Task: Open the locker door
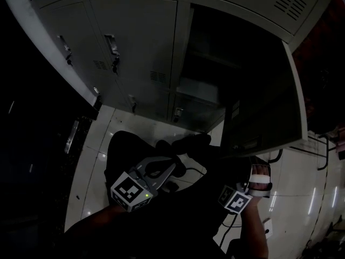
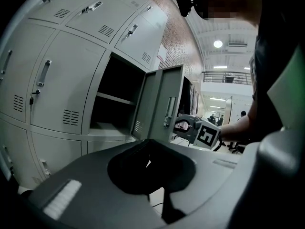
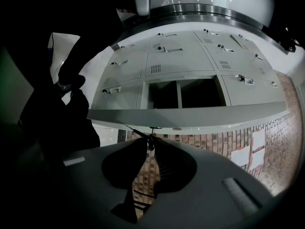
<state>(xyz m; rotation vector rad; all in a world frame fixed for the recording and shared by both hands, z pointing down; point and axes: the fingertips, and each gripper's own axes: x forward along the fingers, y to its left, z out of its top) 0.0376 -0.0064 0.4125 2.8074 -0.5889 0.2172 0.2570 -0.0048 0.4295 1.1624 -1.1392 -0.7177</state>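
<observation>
because it takes no part in the pull, left gripper (image 1: 171,168): jaws together on nothing; parked low at 7 o'clock in the head view, well apart from the lockers, which leaves the swing path free
right gripper (image 1: 259,172): at 5 o'clock in the head view, raised to the lower edge of the door; jaws narrow, tips drawn together right at that edge, seemingly pinching a small fitting there; i judge it is held so in order to lead the door round its arc
locker door (image 1: 264,101): already swung well out, at 3 o'clock in the head view, its dark inner face towards the person; its handle (image 2: 169,111) shows on the outer face in the left gripper view, just beside the right gripper
door edges: pale free edge runs from 2 towards 4 o'clock in the head view; hinge side meets the cabinet near centre
open compartment (image 1: 210,74): at 12 to 1 o'clock, dark inside, one shelf (image 2: 114,98) across it; nothing seen on it
closed lockers (image 1: 135,42): at 11 o'clock, handles flush, out of the door's sweep
open room: pale floor (image 1: 140,125) below the cabinet at 9 o'clock; the door looks free to go wider towards 3 o'clock; judged nearly done
</observation>
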